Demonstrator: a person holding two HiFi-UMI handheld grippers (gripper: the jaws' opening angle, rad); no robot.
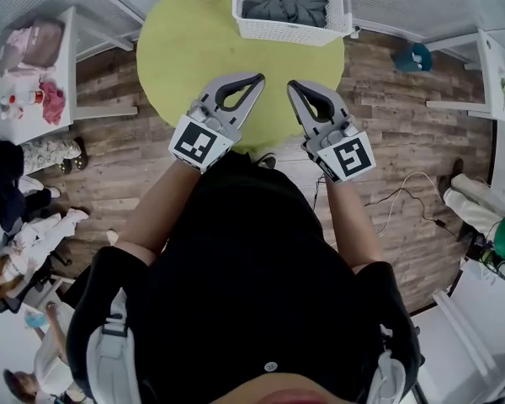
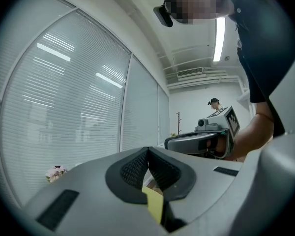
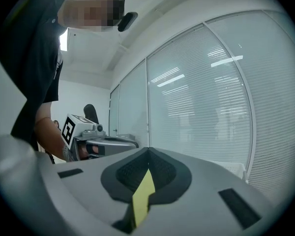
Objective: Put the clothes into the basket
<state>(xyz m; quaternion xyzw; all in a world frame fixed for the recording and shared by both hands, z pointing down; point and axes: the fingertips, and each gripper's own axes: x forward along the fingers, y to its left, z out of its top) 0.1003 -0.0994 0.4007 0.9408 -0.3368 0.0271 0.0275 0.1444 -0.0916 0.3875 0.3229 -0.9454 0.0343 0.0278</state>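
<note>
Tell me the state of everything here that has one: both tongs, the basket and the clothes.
left tongs: shut, tips together, nothing between them
right tongs: shut, tips together, nothing between them
basket: upright on the green round surface, with clothes in it
grey clothes: crumpled, lying inside the basket

The person wears a black short-sleeved top [image 1: 252,268] with pale grey shoulder straps [image 1: 109,343]. The left gripper [image 1: 252,80] and right gripper [image 1: 293,86] are grey, each backed by a black-and-white marker cube [image 1: 200,143].
</note>
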